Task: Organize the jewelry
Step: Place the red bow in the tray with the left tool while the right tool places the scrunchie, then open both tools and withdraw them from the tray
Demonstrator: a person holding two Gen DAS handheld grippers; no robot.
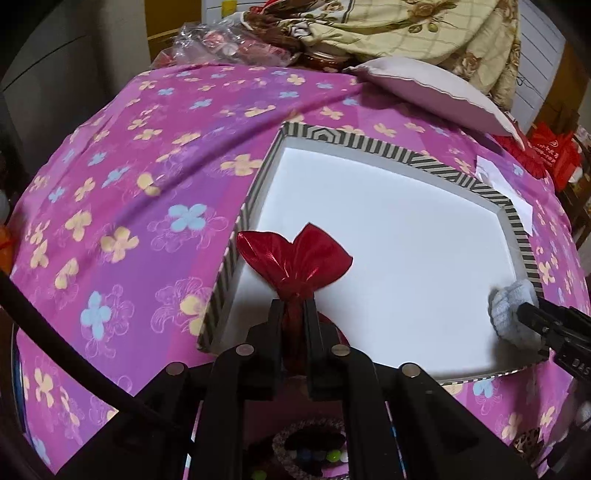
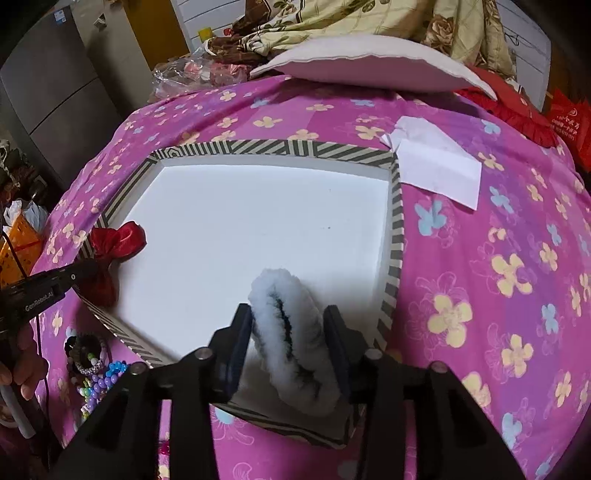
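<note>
A shallow white box with a striped rim (image 1: 384, 149) (image 2: 273, 147) lies on the pink flowered cloth. My left gripper (image 1: 293, 310) is shut on a red satin pouch (image 1: 295, 258) at its tied neck, over the box's near left corner; the pouch also shows in the right wrist view (image 2: 114, 240). My right gripper (image 2: 291, 325) is shut on a fluffy white scrunchie (image 2: 291, 325) over the box's near right edge; the scrunchie also shows in the left wrist view (image 1: 511, 314). Loose bead bracelets (image 2: 96, 373) lie on the cloth left of the box.
A white paper sheet (image 2: 436, 166) lies beside the box's far right corner. A white pillow (image 2: 369, 66) and a folded floral quilt (image 2: 351, 22) sit at the back. A clear plastic bag (image 2: 184, 77) lies at the back left. A dark bracelet (image 1: 310, 450) lies under my left gripper.
</note>
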